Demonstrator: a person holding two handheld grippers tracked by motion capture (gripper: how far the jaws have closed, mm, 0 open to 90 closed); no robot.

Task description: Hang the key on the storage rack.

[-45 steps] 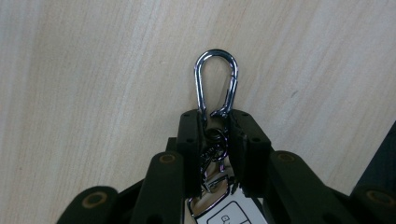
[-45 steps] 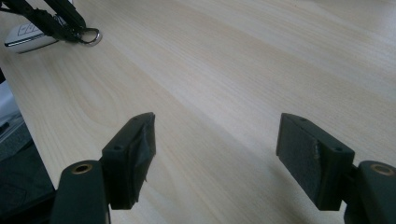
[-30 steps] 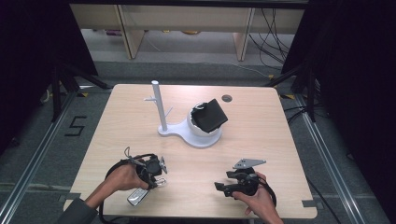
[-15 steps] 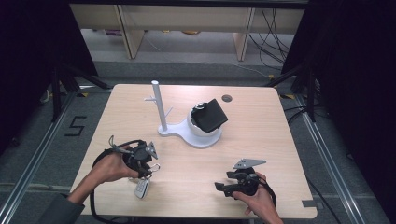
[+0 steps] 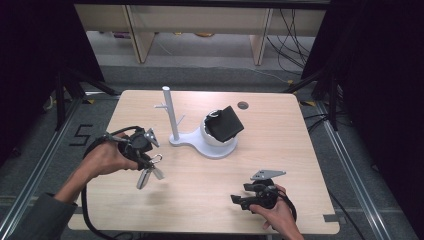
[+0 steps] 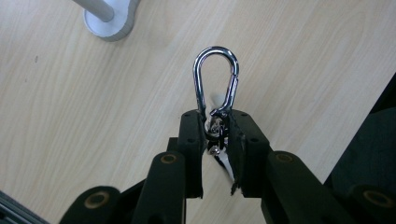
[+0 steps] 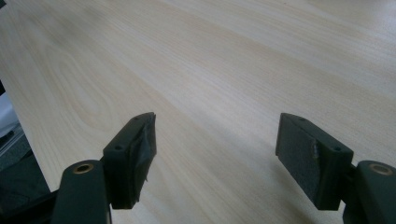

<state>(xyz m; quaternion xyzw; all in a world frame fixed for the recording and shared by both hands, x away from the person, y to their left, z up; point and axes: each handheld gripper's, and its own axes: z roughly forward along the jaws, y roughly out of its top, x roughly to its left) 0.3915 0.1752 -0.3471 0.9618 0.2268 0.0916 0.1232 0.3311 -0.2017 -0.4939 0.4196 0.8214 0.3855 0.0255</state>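
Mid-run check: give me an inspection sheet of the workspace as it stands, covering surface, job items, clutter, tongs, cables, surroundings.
Surface: light wood table, bare across the middle; small dark round spot near the far edge.
Job's things: chrome carabiner with a metal piece hanging below it; white stand with an upright post and side pegs; black square item resting tilted on the stand's round base.
Clutter: nothing seen.
Tongs: left tongs shut on the carabiner's lower end, lifted off the table; right tongs open, nothing between them, low over bare wood.
Cables: black cable loops from the left tongs; loose cables on the floor beyond the table.
Surroundings: dark curtains both sides, wooden shelving behind, floor marking "5" at left.
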